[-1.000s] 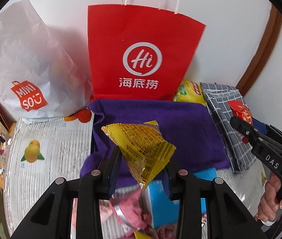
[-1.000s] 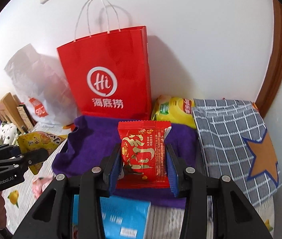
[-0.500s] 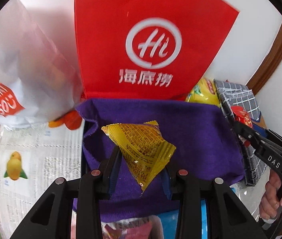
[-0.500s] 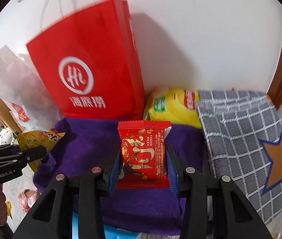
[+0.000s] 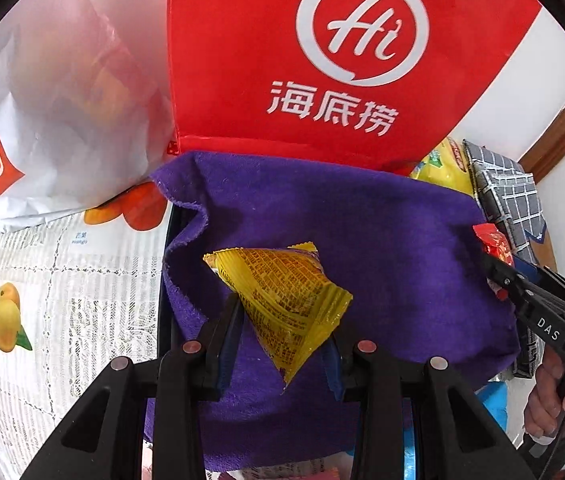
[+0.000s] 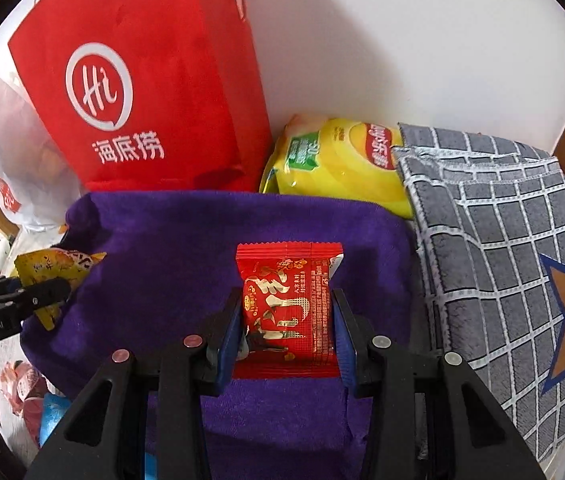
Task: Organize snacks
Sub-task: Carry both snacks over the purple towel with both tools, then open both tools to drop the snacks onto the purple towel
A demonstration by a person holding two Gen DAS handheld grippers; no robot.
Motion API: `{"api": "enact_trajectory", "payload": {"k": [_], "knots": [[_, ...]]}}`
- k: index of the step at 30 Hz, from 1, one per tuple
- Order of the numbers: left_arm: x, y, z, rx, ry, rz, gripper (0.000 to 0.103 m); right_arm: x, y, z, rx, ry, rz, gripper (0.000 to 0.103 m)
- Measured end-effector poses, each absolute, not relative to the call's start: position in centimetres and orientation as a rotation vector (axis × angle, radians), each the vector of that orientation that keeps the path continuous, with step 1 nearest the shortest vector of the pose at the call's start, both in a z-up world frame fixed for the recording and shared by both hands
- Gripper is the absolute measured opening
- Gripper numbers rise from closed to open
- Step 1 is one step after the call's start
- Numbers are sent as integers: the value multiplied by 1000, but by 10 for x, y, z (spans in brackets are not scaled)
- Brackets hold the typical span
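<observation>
- We hold the left gripper [image 5: 282, 344] clamped on a yellow snack packet [image 5: 282, 300], hanging above the left part of the purple towel [image 5: 382, 240].
- We hold the right gripper [image 6: 286, 340] clamped on a red snack packet [image 6: 288, 308], above the same towel's middle.
- Step in hand, as we judge it: carrying both packets to the towel for placing.
- Behind the towel stand a red paper bag [image 6: 142, 80] and a yellow chip bag [image 6: 334, 160]; a grey checked cloth [image 6: 502, 240] lies to the right.
- Next, we judge, each packet must be lowered onto bare towel, well apart, and only then released.
</observation>
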State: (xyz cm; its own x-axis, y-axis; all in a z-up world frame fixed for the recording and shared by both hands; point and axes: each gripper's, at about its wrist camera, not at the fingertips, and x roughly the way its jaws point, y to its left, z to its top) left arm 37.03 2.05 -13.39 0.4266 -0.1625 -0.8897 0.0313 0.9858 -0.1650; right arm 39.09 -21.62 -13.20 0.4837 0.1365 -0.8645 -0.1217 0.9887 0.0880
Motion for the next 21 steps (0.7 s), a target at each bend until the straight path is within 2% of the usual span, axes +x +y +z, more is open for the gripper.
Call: {"api": "enact_trajectory", "payload": {"k": [21], "knots": [[377, 6, -149, -103, 1161, -141, 34, 398, -212, -153, -21, 1119, 142, 42]]}}
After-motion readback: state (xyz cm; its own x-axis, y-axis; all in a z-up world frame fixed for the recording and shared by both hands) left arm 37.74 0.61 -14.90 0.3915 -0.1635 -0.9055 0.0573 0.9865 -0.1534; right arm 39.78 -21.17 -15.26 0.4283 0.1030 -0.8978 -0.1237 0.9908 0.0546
